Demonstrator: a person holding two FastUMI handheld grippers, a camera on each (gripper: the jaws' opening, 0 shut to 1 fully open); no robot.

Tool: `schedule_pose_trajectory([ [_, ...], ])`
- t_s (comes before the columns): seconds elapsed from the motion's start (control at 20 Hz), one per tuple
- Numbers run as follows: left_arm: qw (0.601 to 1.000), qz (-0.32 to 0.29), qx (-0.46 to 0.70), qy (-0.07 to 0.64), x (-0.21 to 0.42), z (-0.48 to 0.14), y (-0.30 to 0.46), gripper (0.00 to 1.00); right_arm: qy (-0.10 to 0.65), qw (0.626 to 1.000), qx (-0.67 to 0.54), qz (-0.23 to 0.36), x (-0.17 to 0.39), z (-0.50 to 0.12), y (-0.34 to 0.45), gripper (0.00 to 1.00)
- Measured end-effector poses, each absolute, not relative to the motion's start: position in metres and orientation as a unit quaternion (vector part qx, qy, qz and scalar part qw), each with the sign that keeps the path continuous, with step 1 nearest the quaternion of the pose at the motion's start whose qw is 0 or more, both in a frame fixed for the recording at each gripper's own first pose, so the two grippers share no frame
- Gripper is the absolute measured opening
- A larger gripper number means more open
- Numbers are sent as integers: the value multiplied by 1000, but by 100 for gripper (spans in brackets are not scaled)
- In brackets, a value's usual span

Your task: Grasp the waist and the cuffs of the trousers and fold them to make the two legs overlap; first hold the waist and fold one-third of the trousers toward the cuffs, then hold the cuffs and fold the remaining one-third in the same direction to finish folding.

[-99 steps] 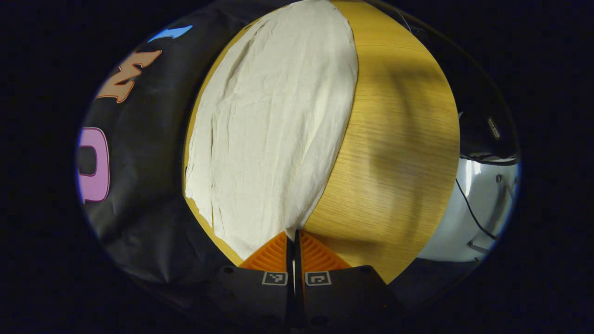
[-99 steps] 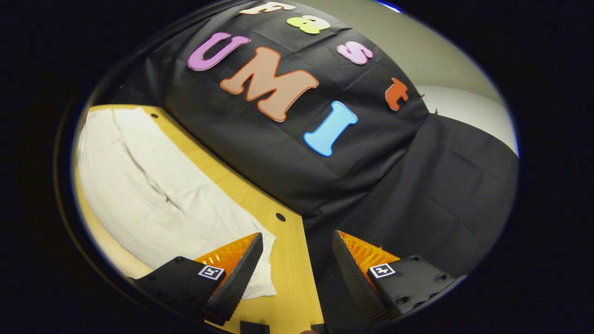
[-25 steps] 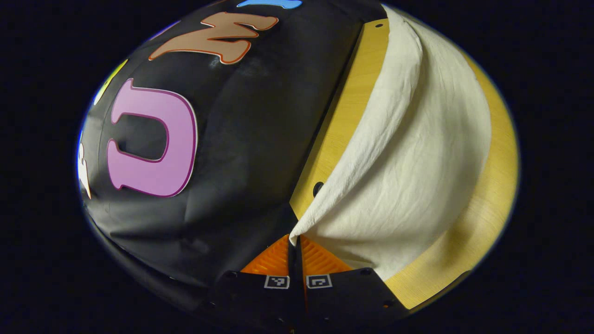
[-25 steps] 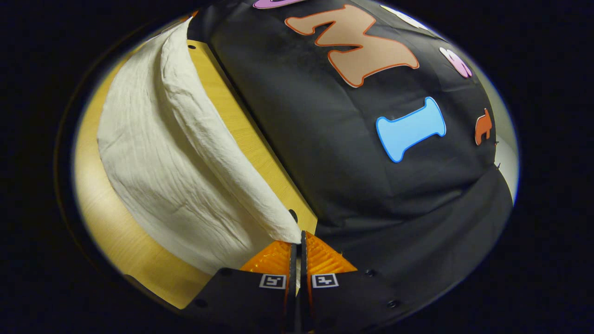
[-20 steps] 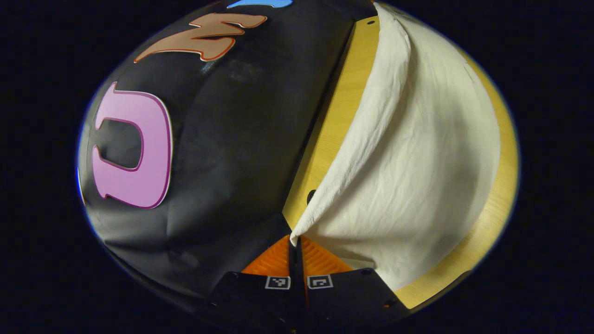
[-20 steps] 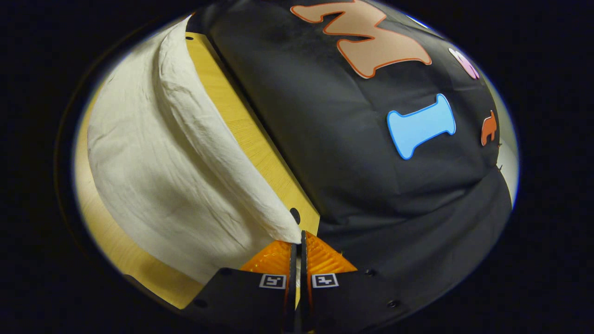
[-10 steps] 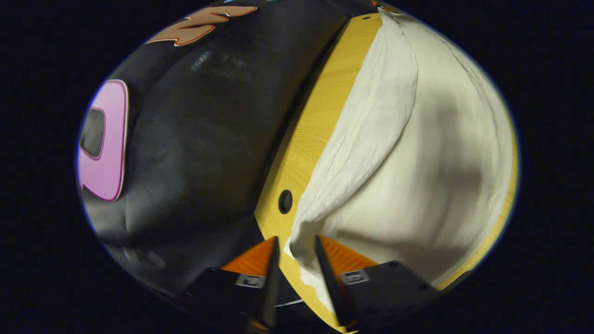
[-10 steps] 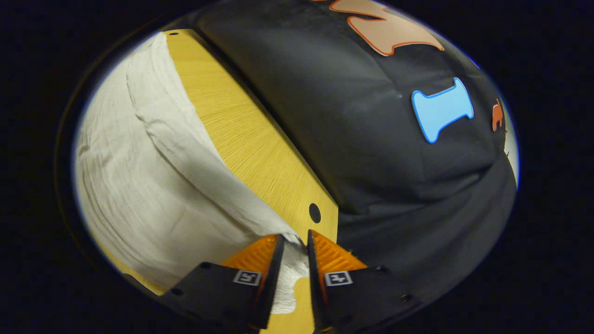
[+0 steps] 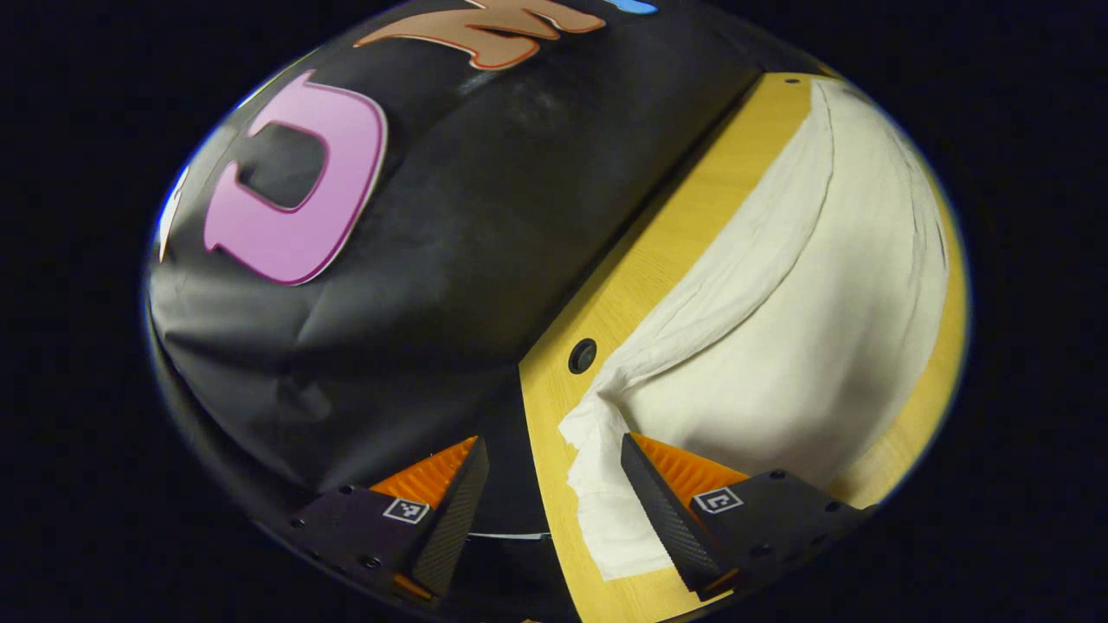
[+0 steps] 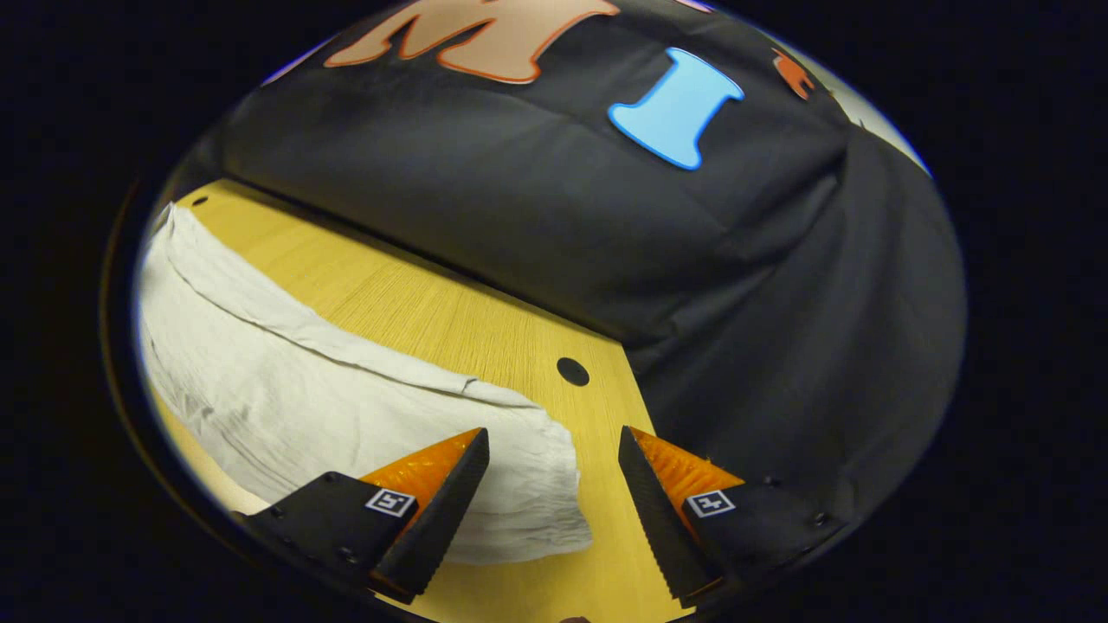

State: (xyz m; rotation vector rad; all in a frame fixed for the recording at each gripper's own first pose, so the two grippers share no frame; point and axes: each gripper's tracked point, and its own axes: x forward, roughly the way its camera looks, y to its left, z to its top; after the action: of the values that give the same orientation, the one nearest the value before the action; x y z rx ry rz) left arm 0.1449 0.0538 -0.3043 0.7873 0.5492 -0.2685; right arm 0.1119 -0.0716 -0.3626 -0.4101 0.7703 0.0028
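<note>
Now both the left gripper (image 9: pixel 550 484) and the right gripper (image 10: pixel 554 476) stand apart, holding nothing, over the pale trousers (image 9: pixel 779 346) lying along the worktop's (image 10: pixel 450 320) far edge: soft, light, limp cloth, best pinched at corner hems.

We see trousers (image 9: pixel 779 346) of thin, matt woven cloth, finely crinkled, with soft creases along the folded edge (image 10: pixel 346 407). They lie on a table (image 10: pixel 450 320) of smooth wood with a fine straight grain and a faint satin sheen (image 9: pixel 640 260). The wall (image 10: pixel 563 225) behind is matt black cloth, creased and slack. We find ribbed faces on each gripper's fingers (image 10: pixel 450 484), and their housings look like matt plastic.
</note>
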Motion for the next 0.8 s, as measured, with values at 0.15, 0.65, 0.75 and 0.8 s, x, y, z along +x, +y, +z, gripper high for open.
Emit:
schedule_pose_trajectory([
  [0.15, 911, -115, 300, 260, 129, -288, 43, 94, 387, 906, -173, -7, 95, -365, -86, 98],
  [0.65, 961, -116, 88, 235, 124, -220, -1, 95, 416, 907, -24, -52, 69, -384, -103, 100],
  [0.75, 962, -119, 52, 240, 121, -213, -8, 95, 432, 898, 28, -75, 60, -392, -107, 98],
  [0.8, 963, -115, 41, 240, 113, -213, -13, 95, 439, 892, 54, -89, 57, -396, -108, 98],
])
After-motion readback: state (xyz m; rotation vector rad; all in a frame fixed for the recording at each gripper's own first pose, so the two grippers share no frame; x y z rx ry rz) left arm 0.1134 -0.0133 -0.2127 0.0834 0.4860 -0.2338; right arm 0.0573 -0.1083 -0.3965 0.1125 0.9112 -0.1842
